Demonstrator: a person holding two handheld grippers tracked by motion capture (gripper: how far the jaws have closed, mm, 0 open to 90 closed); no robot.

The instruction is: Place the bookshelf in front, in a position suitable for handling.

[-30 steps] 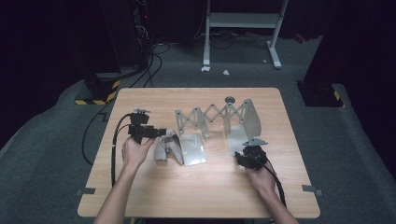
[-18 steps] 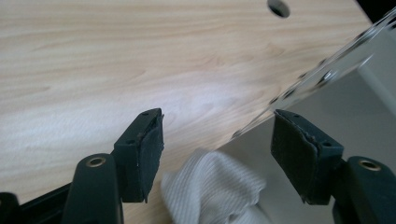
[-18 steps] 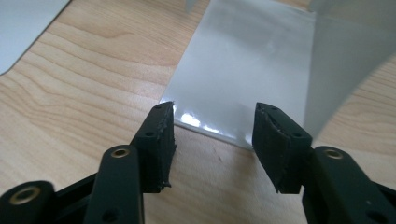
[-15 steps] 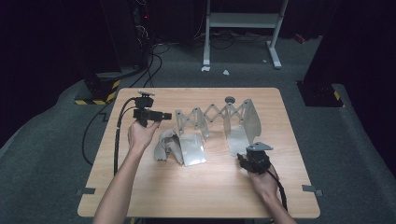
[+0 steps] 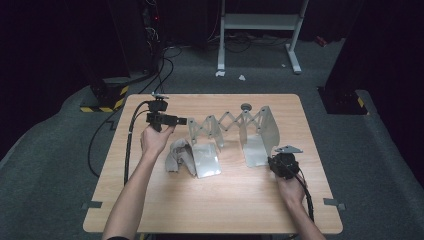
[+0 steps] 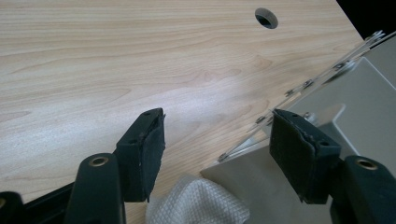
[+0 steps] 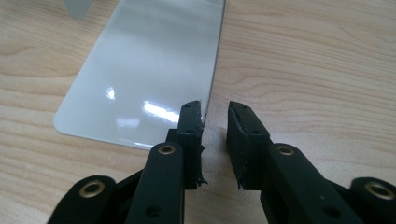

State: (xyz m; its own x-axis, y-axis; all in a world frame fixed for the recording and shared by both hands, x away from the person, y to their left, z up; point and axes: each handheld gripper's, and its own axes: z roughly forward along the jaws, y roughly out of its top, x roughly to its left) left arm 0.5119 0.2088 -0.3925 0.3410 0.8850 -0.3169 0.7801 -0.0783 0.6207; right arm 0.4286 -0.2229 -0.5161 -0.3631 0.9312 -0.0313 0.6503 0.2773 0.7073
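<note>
A metal folding rack (image 5: 220,125) with a scissor lattice stands mid-table, with a flat base plate at each end. A crumpled grey cloth (image 5: 177,152) lies against the left base plate (image 5: 206,160). My left gripper (image 5: 182,121) hovers beside the rack's left end, open (image 6: 217,140), above the white cloth (image 6: 196,203) and the plate (image 6: 373,107), holding nothing. My right gripper (image 5: 274,161) sits at the near corner of the right base plate (image 5: 255,150). Its jaws (image 7: 215,121) have just been closing to a narrow gap with nothing between them. The left jaw tip is over the shiny plate's (image 7: 149,60) edge.
The wooden table (image 5: 210,210) has bare room along its near side. A round cable hole (image 6: 266,17) sits near the far edge behind the rack. Black cables trail off the table's left side to the floor. A white stand (image 5: 260,22) is on the floor beyond.
My left hand has lifted off the cloth and moved toward the far side, level with the rack's left end. My right hand has slid a little to the right along the right base plate.
</note>
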